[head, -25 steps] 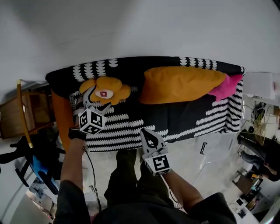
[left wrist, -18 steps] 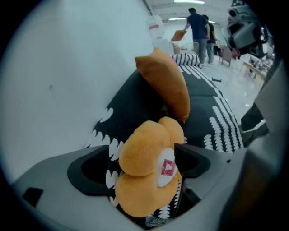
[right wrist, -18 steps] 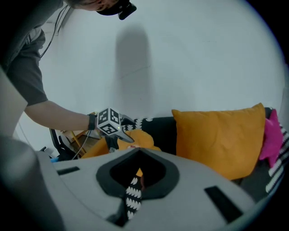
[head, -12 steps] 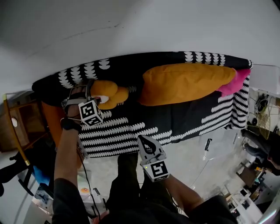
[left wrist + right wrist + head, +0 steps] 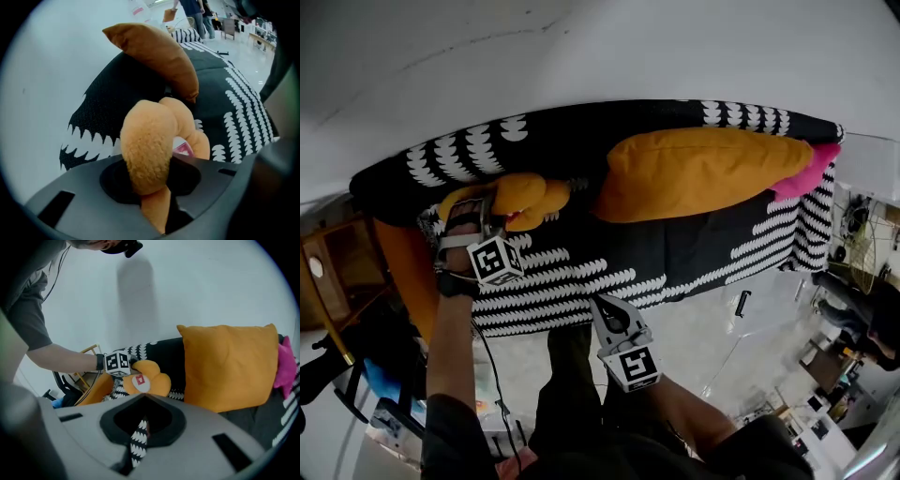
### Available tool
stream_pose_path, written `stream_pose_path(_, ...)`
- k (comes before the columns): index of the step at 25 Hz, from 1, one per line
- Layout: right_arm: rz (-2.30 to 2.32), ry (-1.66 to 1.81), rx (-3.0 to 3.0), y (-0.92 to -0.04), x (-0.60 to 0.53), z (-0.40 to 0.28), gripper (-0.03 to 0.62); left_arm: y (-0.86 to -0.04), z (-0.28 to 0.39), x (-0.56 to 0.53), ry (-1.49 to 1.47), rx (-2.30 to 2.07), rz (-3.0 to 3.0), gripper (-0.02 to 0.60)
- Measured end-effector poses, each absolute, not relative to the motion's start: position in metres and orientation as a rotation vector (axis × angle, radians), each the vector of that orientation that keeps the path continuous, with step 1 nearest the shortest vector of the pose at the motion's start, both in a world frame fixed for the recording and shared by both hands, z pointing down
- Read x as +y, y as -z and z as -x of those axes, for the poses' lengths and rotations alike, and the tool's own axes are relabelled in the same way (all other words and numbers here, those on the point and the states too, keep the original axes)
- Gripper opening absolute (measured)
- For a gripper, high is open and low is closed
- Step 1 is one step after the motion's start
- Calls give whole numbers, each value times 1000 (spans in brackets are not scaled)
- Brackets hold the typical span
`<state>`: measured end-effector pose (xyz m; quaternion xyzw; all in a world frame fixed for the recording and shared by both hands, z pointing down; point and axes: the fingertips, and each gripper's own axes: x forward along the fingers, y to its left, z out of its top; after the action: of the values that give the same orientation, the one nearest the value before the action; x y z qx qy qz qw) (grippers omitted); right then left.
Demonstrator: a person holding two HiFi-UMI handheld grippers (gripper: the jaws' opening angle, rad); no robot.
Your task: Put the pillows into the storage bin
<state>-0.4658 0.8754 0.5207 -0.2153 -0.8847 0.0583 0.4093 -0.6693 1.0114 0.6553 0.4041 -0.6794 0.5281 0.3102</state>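
Note:
A flower-shaped orange plush pillow [image 5: 528,195] [image 5: 151,377] lies at the left end of the black-and-white sofa [image 5: 675,253]. My left gripper [image 5: 478,210] [image 5: 151,187] is shut on one of its petals [image 5: 149,146]; its jaws have just been closing with the petal between them. A big orange pillow [image 5: 703,173] [image 5: 159,56] [image 5: 229,364] leans on the backrest, with a pink pillow [image 5: 802,183] [image 5: 283,364] at its right end. My right gripper [image 5: 601,305] [image 5: 138,437] hangs shut at the sofa's front edge, holding nothing; the cover's pattern shows through the slit.
A clear plastic bin [image 5: 764,323] stands on the floor, right of my legs. A wooden stand [image 5: 328,281] and an orange panel [image 5: 405,272] flank the sofa's left end. Clutter and furniture fill the far right [image 5: 862,291]. A white wall rises behind the sofa.
My left gripper has dropped onto the flower pillow and closed on a petal, bunching it up. My right gripper has sunk a little at the sofa's front edge.

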Motion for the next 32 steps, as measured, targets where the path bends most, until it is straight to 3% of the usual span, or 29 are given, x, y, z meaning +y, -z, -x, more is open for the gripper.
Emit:
stream_pose_path(10, 572, -69, -2310, -468, 877, 492, 0, -570, 643, 1049, -1085, -2002, -969, 106)
stream_pose_path(17, 540, -61, -2390, -432, 860, 484, 0, -511, 631, 1039, -1051, -2099, -927, 107)
stream_pose_path(25, 453, -76, -2526, -382, 785, 445, 0, -430, 585, 955, -1100, -2169, -990, 109)
stream_pose_path(32, 336, -102, -2662, -297, 656, 365, 0, -335, 508, 825, -1128, -2200, -1056, 109)
